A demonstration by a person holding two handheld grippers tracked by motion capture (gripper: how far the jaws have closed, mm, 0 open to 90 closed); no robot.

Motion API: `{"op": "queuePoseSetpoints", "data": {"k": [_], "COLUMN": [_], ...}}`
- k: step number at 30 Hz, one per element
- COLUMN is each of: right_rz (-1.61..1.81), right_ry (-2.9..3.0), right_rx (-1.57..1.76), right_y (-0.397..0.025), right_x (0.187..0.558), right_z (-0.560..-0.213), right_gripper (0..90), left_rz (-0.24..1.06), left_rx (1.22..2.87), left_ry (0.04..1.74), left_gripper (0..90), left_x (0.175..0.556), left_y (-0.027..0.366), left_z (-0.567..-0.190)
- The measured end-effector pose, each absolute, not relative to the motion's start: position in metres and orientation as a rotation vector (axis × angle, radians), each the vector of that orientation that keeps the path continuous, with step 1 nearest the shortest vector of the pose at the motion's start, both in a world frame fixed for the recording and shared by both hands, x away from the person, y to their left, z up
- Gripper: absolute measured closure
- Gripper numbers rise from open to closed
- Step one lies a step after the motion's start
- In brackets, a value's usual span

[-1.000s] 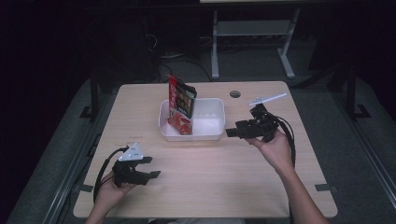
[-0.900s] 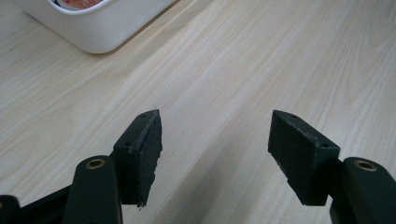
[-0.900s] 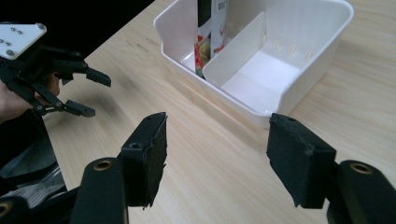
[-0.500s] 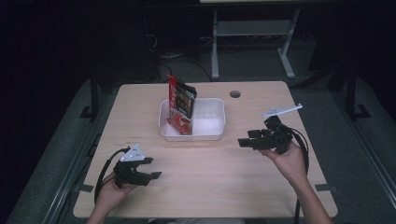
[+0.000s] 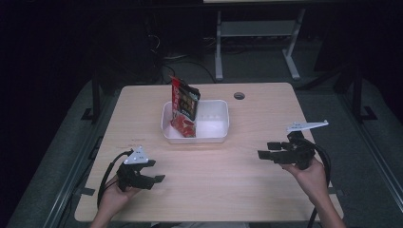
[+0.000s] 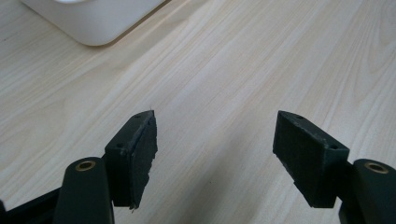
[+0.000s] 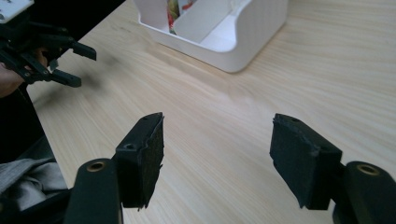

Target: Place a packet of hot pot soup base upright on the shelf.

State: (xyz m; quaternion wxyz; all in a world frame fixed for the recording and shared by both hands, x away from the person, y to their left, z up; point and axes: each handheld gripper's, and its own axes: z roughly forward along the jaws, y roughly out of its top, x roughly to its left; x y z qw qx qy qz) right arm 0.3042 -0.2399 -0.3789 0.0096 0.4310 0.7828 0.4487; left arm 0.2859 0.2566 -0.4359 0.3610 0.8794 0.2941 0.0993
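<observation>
While fingers gape | glossy snack packet [image 5: 185, 105] | rounded white tub [image 5: 218, 135] | woodgrain table [image 5: 214, 175]

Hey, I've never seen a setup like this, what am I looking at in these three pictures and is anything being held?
A person sits at a wooden table with a hand-held two-jaw tool in each hand. The high view looks down from above: the left gripper is near the front left, the right gripper at the right. The other two pictures come from small cameras riding on those tools, looking along their black jaws. In the left gripper view the left gripper is open over bare wood; in the right gripper view the right gripper is open too. Neither holds anything. On the table stands a white bin with a red snack packet upright in its left side.
</observation>
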Motion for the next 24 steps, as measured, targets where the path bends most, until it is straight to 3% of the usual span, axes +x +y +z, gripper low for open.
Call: {"op": "queuePoseSetpoints", "data": {"k": [24], "right_rz": [1.372], "right_ry": [2.407], "right_rx": [1.452], "right_y": [-0.285], "right_x": [0.265], "right_z": [-0.421], "right_gripper": [32.8], "left_rz": [0.253], "left_rx": [2.287], "left_ry": [0.749], "left_gripper": [28.8], "left_x": [0.285], "left_y": [0.249], "left_z": [-0.438]}}
